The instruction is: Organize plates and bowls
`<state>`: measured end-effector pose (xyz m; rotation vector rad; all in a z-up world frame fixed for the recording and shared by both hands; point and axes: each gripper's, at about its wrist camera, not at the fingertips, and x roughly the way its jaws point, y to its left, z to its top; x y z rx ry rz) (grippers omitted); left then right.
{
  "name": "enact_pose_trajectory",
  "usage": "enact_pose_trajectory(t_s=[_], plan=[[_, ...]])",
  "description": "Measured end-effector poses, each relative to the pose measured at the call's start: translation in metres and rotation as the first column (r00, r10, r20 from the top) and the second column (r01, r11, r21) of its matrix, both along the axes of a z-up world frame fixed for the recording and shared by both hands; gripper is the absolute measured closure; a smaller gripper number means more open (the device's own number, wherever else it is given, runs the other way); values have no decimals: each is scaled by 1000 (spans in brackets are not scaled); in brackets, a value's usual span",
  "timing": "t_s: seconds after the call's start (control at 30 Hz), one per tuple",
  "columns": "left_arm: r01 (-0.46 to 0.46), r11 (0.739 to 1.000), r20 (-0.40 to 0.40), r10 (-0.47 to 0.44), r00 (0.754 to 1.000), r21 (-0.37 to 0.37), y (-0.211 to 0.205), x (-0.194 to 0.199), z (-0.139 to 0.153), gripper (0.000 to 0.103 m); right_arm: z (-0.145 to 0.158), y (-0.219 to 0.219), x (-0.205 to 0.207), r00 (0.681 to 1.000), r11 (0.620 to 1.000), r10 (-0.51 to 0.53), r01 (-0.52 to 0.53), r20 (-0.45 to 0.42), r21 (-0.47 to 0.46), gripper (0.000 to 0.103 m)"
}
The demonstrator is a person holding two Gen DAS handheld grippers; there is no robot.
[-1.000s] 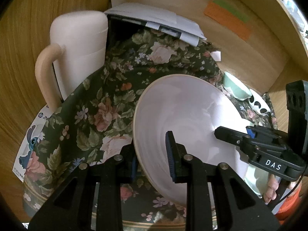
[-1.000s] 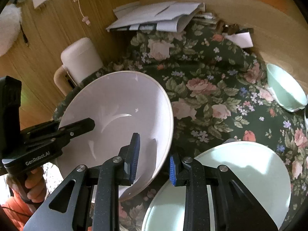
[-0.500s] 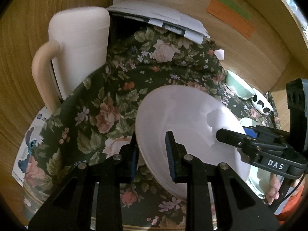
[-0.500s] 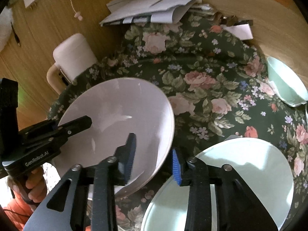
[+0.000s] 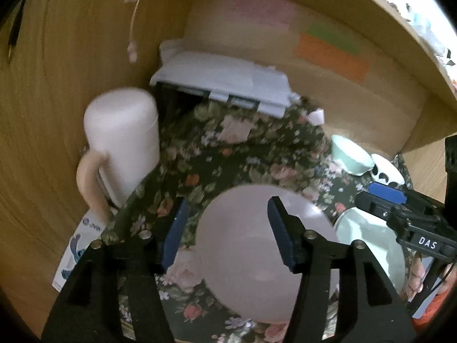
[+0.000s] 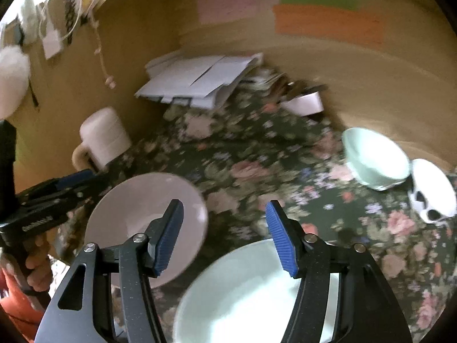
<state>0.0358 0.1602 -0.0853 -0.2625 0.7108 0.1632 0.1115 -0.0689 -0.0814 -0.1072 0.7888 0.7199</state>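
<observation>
A pale pink plate point(image 5: 251, 257) lies on the floral tablecloth point(image 5: 257, 154), close beside a larger mint plate point(image 5: 368, 245) to its right. My left gripper point(image 5: 225, 208) hangs open above the pink plate with nothing between its fingers. In the right wrist view the pink plate point(image 6: 134, 208) is at lower left and the mint plate point(image 6: 242, 294) is under my right gripper point(image 6: 224, 208), which is also open and holds nothing. Each gripper shows in the other's view, the right gripper point(image 5: 400, 214) and the left gripper point(image 6: 57, 194), each held by a hand.
A mint bowl point(image 6: 374, 160) and a white bowl with black spots point(image 6: 431, 200) stand at the far right of the cloth. A tall pink jug point(image 5: 122, 143) stands at the left by the wooden wall. Papers point(image 6: 197, 83) are piled at the back.
Both grippers have opened and let go of the pink plate, which has come down from its tilt onto the cloth. Both have drawn up and back from it.
</observation>
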Motion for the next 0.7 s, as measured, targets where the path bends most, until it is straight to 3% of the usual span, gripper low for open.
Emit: enact_pose_trajectory(t_s=[0.17,0.5,0.63,0.7], plan=[[51,999,25,-51,998,16,-18,11,18,37,14,-30,13,997,997,-71,71,29,10,43],[127,991,16,-128,992,40,-59,56,35,34,28,-89,42,973,975,-220,221,66,-9,43],[139,988,11,-140,990,67,-73,75,40,32,27,-107,60,962,962,-271,271,43,-9,43],[145,986,11,-147,989,78,-79,85,41,26,25,-114,68,957,958,-287,287,35,-7,43]])
